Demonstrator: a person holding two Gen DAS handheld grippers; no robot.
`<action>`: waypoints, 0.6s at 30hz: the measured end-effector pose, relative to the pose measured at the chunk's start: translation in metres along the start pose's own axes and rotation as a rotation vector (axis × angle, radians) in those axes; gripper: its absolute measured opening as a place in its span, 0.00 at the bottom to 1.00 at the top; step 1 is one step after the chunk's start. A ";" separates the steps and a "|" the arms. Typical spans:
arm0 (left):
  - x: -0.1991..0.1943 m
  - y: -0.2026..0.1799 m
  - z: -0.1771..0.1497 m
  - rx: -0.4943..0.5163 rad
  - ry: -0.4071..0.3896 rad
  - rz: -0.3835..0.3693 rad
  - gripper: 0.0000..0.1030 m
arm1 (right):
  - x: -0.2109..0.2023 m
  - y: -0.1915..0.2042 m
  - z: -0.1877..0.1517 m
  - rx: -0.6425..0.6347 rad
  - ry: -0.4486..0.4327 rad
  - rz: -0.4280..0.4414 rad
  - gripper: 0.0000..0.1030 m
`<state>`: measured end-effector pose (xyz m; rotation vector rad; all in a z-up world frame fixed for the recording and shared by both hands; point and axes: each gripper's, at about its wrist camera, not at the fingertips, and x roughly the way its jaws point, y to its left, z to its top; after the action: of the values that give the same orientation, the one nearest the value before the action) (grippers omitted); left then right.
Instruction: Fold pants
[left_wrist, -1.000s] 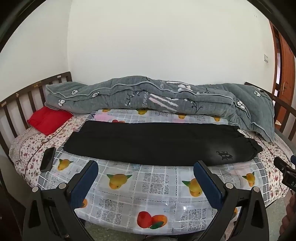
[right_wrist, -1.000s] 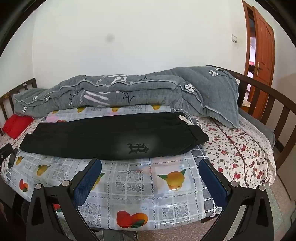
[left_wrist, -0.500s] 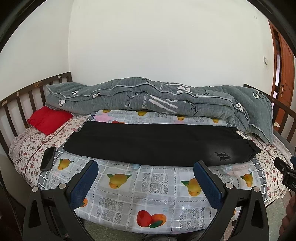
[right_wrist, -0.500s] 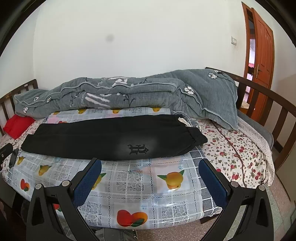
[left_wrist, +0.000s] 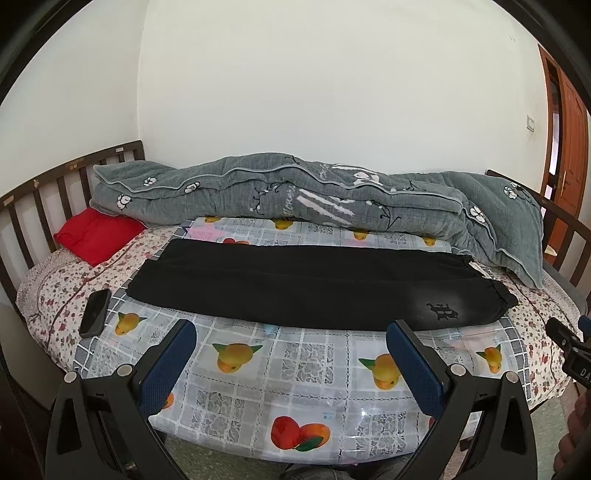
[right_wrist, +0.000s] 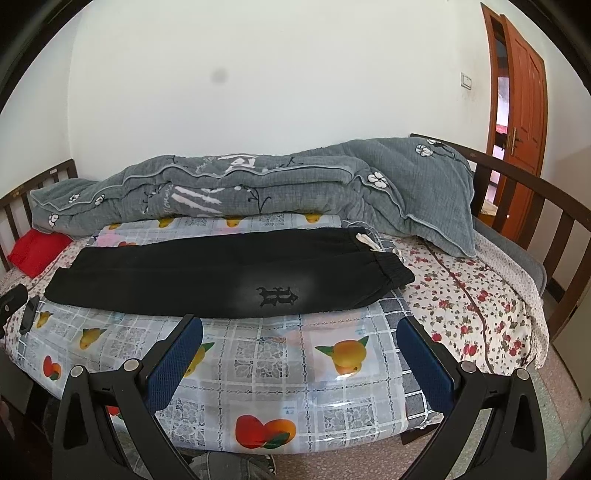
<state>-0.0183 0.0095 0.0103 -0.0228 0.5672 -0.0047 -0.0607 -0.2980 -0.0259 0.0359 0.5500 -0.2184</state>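
Note:
Black pants (left_wrist: 303, 284) (right_wrist: 221, 269) lie flat across the bed, one leg on top of the other, waistband at the right and cuffs at the left. A dark emblem shows near the waistband. My left gripper (left_wrist: 291, 339) hovers open in front of the bed's near edge, short of the pants, nothing between its blue pads. My right gripper (right_wrist: 299, 332) is also open and empty, just short of the emblem end of the pants.
A fruit-print plastic sheet (left_wrist: 306, 365) covers the bed under the pants. A rolled grey quilt (left_wrist: 295, 192) lies behind them. A red pillow (left_wrist: 96, 236) and a black phone (left_wrist: 95, 312) sit at the left. Wooden rails (right_wrist: 535, 206) flank the bed; an orange door (right_wrist: 524, 122) stands at the right.
Both grippers have drawn back and tilted slightly, so the bed sits a little lower in view. The pants have not moved. Both grippers stayed open.

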 end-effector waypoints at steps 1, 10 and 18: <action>0.000 0.001 0.000 -0.003 0.000 0.000 1.00 | 0.000 0.000 0.000 -0.001 0.000 0.001 1.00; 0.000 0.005 0.000 -0.013 0.003 0.003 1.00 | -0.002 0.002 -0.002 -0.005 -0.002 0.012 1.00; 0.000 0.008 0.002 -0.015 0.001 0.001 1.00 | -0.002 0.003 -0.003 -0.007 -0.002 0.010 1.00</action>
<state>-0.0174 0.0180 0.0113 -0.0369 0.5687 0.0005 -0.0625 -0.2942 -0.0273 0.0314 0.5485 -0.2062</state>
